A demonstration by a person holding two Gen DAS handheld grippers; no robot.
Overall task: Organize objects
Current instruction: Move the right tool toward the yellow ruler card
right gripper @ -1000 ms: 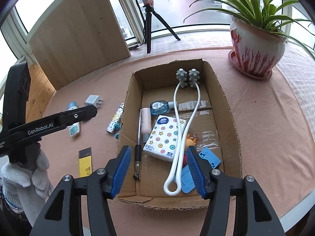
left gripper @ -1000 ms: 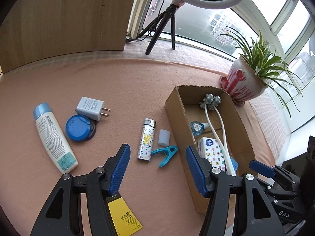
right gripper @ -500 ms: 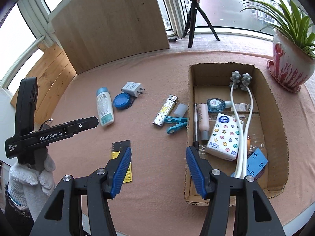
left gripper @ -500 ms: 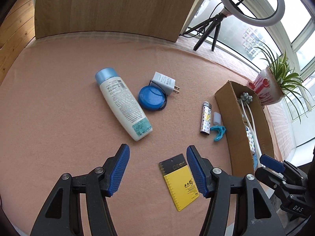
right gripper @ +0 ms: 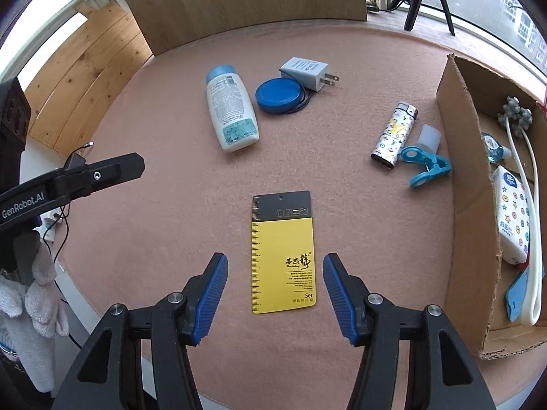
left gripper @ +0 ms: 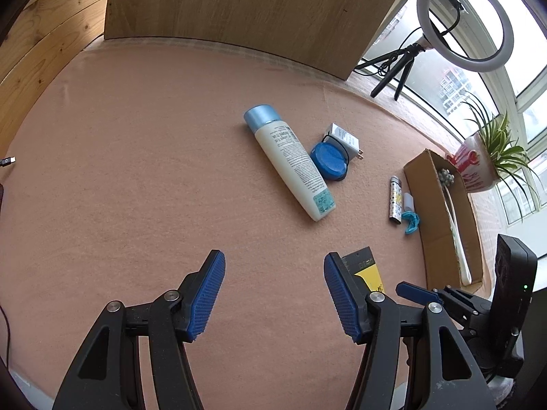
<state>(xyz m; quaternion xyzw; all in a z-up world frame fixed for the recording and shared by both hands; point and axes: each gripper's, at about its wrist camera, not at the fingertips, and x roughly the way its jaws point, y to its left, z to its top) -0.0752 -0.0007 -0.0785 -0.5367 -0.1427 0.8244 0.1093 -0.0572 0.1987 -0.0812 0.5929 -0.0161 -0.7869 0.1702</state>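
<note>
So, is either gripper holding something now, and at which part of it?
Nothing is held. The right gripper is open above the yellow card, pads not touching it. The left gripper is open over bare cloth.

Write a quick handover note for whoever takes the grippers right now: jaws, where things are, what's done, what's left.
Left gripper: jaws open, empty, over bare mat.
Right gripper: jaws open, empty, above the yellow card.
In the cardboard box: tissue pack, white massager, small bottle.
On the mat, left to do: card, lotion bottle, blue round tin, charger plug, lighter, teal clip, small white cap.
</note>
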